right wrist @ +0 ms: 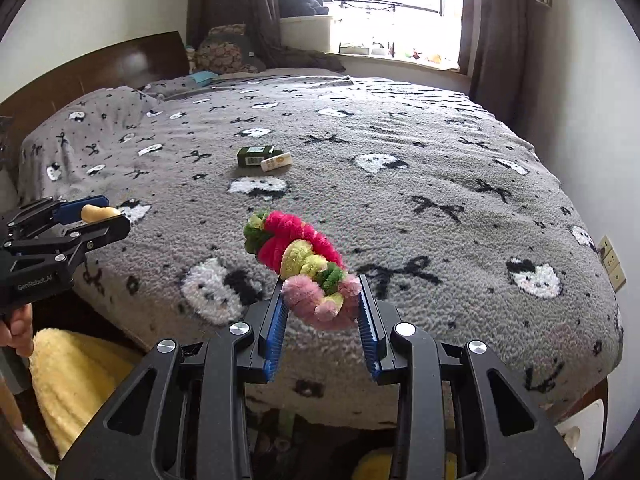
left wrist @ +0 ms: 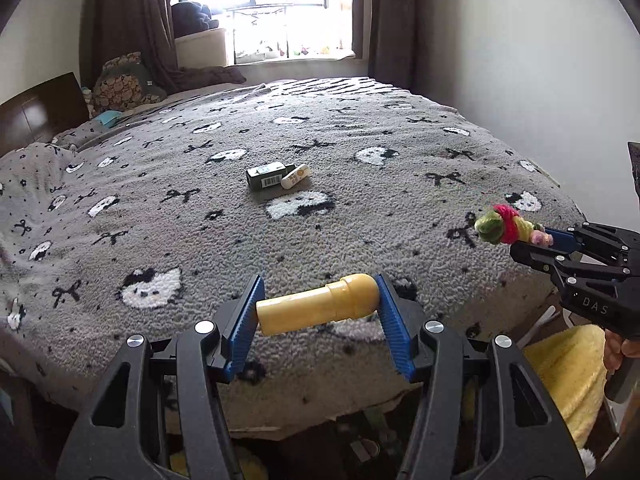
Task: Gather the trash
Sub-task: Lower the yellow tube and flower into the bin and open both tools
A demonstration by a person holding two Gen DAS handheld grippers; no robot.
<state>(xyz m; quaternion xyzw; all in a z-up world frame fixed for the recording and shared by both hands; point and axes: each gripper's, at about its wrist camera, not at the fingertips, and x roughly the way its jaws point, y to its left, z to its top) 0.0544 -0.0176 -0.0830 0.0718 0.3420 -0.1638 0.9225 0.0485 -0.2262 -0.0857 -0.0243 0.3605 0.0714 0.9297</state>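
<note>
Blue ribbed pads of my left gripper [left wrist: 318, 304] are clamped on a smooth yellow plastic bottle with a rounded cap [left wrist: 318, 305], held crosswise between them, one pad on its base and one on its cap. My right gripper [right wrist: 322, 300] is likewise closed on a fuzzy bundle of pink, red, green and pale-yellow chenille [right wrist: 308, 268], whose far end sticks out past the fingertips. Both tools hang above the near edge of the bed, over the grey fleece blanket patterned with white cat faces and black bows [left wrist: 360, 128].

Further ahead of both tools, near the middle of the blanket, lie a dark green carton with a barcode label [left wrist: 267, 176] and a small white oblong tube [left wrist: 295, 176], touching each other.

So I judge the job about half done: two pieces are in hand but not yet dropped anywhere, and no bin shows in either view. Two pieces remain on the bed.
</note>
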